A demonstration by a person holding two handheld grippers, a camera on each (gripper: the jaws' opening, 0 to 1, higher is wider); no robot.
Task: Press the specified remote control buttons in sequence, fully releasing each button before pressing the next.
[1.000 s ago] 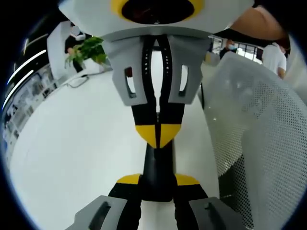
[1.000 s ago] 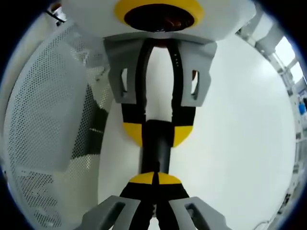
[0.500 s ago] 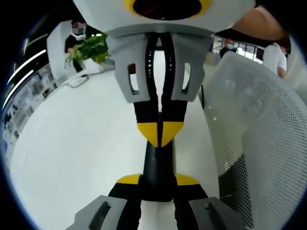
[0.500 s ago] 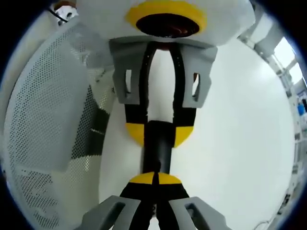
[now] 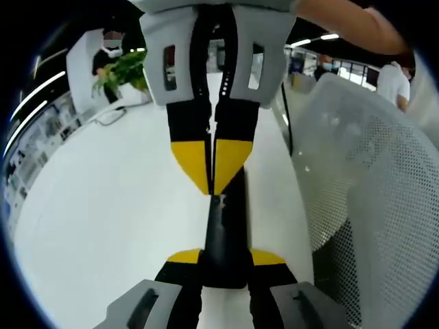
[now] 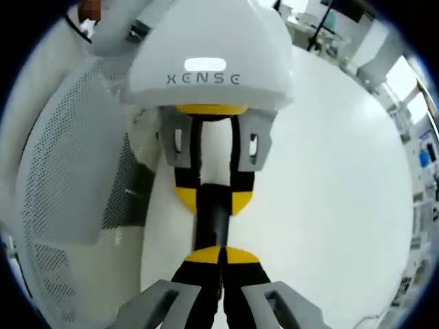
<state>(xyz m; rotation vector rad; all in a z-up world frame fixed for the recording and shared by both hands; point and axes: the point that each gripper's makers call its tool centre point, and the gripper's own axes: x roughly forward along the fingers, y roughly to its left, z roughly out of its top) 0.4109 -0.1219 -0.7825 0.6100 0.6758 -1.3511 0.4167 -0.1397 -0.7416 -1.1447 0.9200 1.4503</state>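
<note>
A slim black remote control (image 5: 225, 229) lies lengthwise between the yellow tips of my left gripper (image 5: 225, 258), which is shut on its near end above the white table (image 5: 103, 219). My right gripper (image 5: 211, 179) comes down from the top of the left gripper view, its yellow tips shut together and meeting the remote's far end. In the right gripper view, the right gripper (image 6: 221, 255) is shut at the remote (image 6: 211, 221). The left gripper (image 6: 211, 200) faces it and clamps the other end. The buttons are hidden.
A white mesh chair back (image 5: 370, 199) stands close beside the table edge and appears again in the right gripper view (image 6: 62, 171). A green plant (image 5: 127, 68) and people (image 5: 391, 81) are far behind. A person's arm (image 5: 357, 27) crosses the top.
My right gripper has drawn back and tilted, so the left gripper looks smaller in its view. Its tips stay at the remote's end. The left gripper and remote have held still.
</note>
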